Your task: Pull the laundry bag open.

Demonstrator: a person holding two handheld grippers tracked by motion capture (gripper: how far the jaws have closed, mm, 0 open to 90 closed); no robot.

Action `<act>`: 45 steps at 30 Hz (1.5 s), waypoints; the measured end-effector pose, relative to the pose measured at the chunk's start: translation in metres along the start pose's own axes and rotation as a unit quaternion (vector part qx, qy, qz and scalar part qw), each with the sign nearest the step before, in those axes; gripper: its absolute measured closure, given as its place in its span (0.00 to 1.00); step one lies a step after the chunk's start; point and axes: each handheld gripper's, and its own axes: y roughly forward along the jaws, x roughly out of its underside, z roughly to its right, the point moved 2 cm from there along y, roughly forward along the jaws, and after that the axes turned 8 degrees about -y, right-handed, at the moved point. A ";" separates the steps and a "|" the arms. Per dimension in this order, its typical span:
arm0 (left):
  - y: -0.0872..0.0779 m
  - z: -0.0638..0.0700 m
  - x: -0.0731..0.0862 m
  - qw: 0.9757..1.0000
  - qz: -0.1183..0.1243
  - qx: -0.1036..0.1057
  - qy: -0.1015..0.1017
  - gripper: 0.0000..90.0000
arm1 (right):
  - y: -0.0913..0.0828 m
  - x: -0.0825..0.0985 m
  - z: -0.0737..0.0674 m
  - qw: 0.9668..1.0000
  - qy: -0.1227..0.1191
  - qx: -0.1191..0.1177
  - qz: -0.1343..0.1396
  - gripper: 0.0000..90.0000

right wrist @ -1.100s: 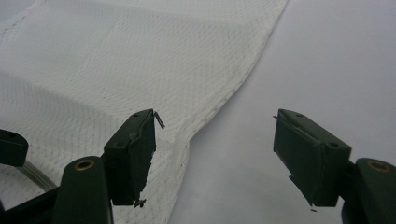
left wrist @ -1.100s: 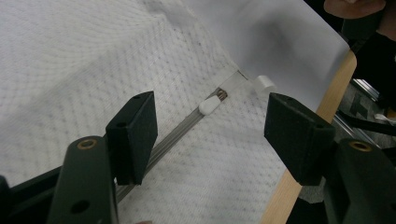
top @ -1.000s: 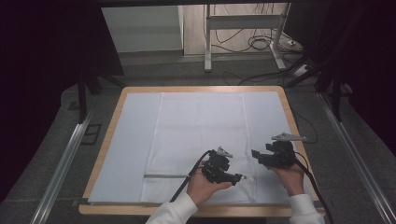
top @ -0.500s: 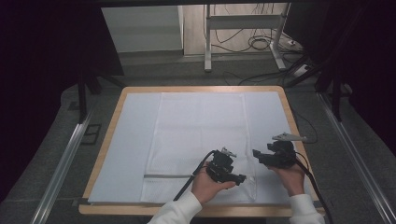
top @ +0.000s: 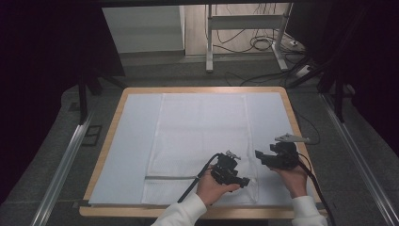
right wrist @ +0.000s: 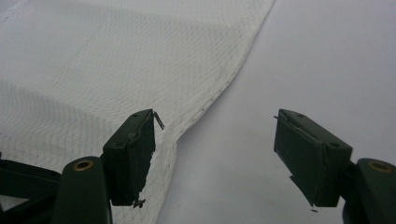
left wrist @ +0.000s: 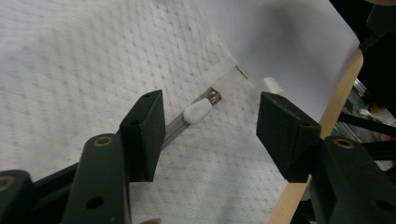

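We're lining up the left gripper (left wrist: pixel 210 126) on the white zipper pull (left wrist: pixel 196 112) of the mesh bag (top: pixel 202 136), which lies flat on the tabletop (top: pixel 106 155). Its jaws have just been closing a touch, yet stand open, the pull between them untouched. The right gripper (right wrist: pixel 215 154) hovers with jaws open over the bag's edge. Next, we'd ease forward and pinch that pull squarely.

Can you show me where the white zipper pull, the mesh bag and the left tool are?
white zipper pull (left wrist: pixel 197 112), left gripper view, middle of its tab.
mesh bag (top: pixel 202 127), high view, its flat middle.
left tool (left wrist: pixel 208 128), left gripper view, between its open tips.
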 end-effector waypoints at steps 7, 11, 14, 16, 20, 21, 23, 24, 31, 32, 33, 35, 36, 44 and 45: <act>0.002 0.000 0.001 1.000 -0.005 0.008 -0.006 0.49 | -0.001 0.000 0.000 1.000 -0.002 0.005 0.002 0.32; 0.004 0.001 0.001 1.000 -0.006 0.011 -0.006 0.49 | -0.001 0.000 0.000 1.000 -0.003 0.005 0.001 0.32; 0.006 0.000 0.000 1.000 -0.007 0.022 -0.013 0.49 | 0.000 0.000 -0.001 1.000 -0.003 0.005 0.001 0.32; 0.008 0.001 0.000 0.999 -0.009 0.028 -0.016 0.50 | -0.001 0.000 -0.001 1.000 -0.002 0.004 0.002 0.32; 0.010 0.003 0.001 1.000 -0.008 0.026 -0.011 0.51 | -0.001 0.000 0.000 1.000 -0.002 0.007 0.002 0.32; 0.010 0.002 0.001 1.000 -0.007 0.025 -0.011 0.53 | -0.001 -0.001 0.000 1.000 -0.002 0.007 0.002 0.32; 0.009 0.002 0.001 1.000 -0.006 0.022 -0.011 0.58 | -0.001 0.000 0.000 1.000 -0.003 0.007 0.002 0.32; 0.009 0.001 0.001 1.000 -0.005 0.021 -0.012 0.60 | -0.001 0.000 0.000 1.000 -0.003 0.006 0.002 0.32; 0.009 -0.002 0.001 1.000 -0.002 0.020 -0.016 0.68 | -0.001 0.000 0.000 1.000 -0.002 0.006 0.001 0.32; 0.010 -0.003 0.000 1.000 -0.003 0.024 -0.019 0.69 | -0.001 0.000 0.000 1.000 -0.002 0.006 0.001 0.32; 0.010 -0.004 0.000 0.999 -0.003 0.026 -0.021 0.71 | -0.001 0.000 0.000 1.000 -0.002 0.006 0.002 0.32; 0.010 -0.004 -0.001 0.999 -0.004 0.025 -0.021 0.72 | -0.001 0.000 0.000 1.000 -0.002 0.006 0.002 0.32; 0.010 -0.004 -0.001 0.999 -0.004 0.024 -0.020 0.73 | -0.001 0.000 0.000 1.000 -0.003 0.007 0.001 0.32; 0.012 -0.002 0.000 1.000 -0.001 0.020 -0.009 0.80 | 0.000 0.000 0.000 1.000 -0.003 0.005 0.000 0.32; 0.012 -0.002 0.000 1.000 0.000 0.018 -0.006 0.80 | 0.000 0.000 0.000 1.000 -0.003 0.005 0.000 0.32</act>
